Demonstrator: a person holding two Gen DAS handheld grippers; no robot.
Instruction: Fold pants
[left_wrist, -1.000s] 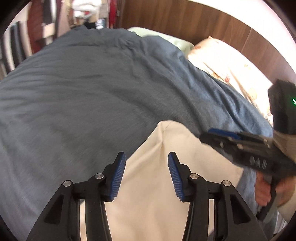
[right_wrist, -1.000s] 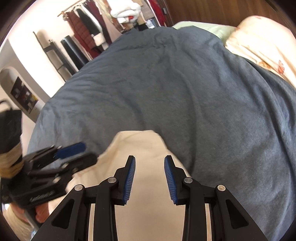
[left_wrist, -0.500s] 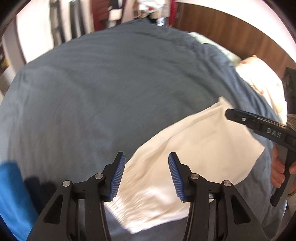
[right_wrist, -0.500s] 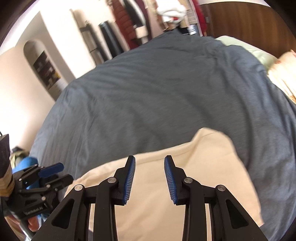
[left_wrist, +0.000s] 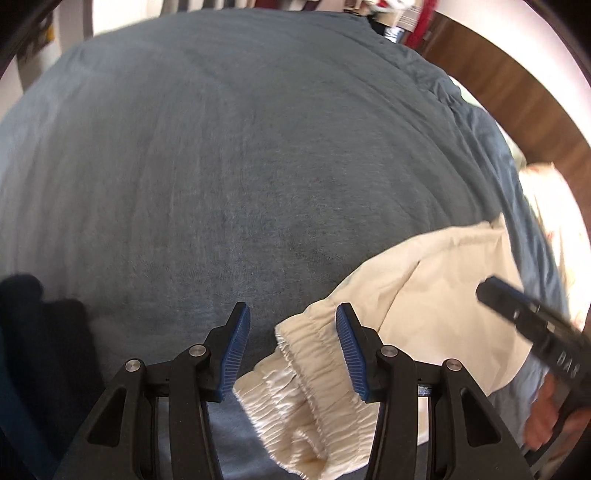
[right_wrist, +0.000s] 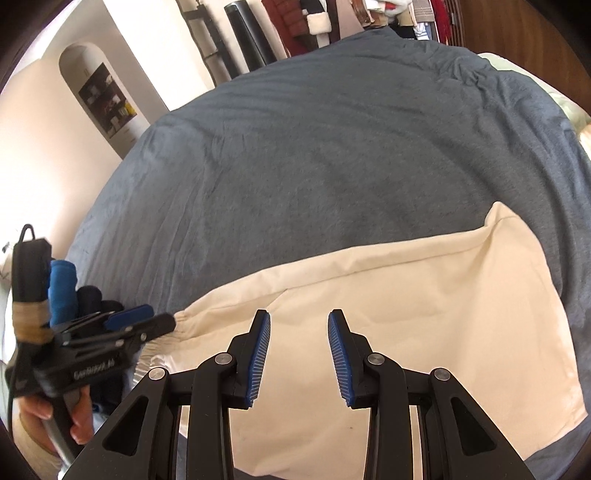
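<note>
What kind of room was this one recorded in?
Most likely a bedroom: cream pants lie on a bed under a grey-blue blanket, a pillow rests by a wooden headboard, and clothes hang behind.

This is a bedroom in a home. A wide bed (right_wrist: 332, 147) fills both views, spread with a grey-blue duvet. Along the bed's far right edge runs a dark wooden headboard (left_wrist: 517, 96), with a pale floral pillow (left_wrist: 546, 206) just beside it. Past the far edge of the bed hang clothes (right_wrist: 306, 18) on a rail (reds and whites mostly). An arched wall niche (right_wrist: 99, 96) with small shelves sits in the cream wall beyond the bed's left corner.
</note>
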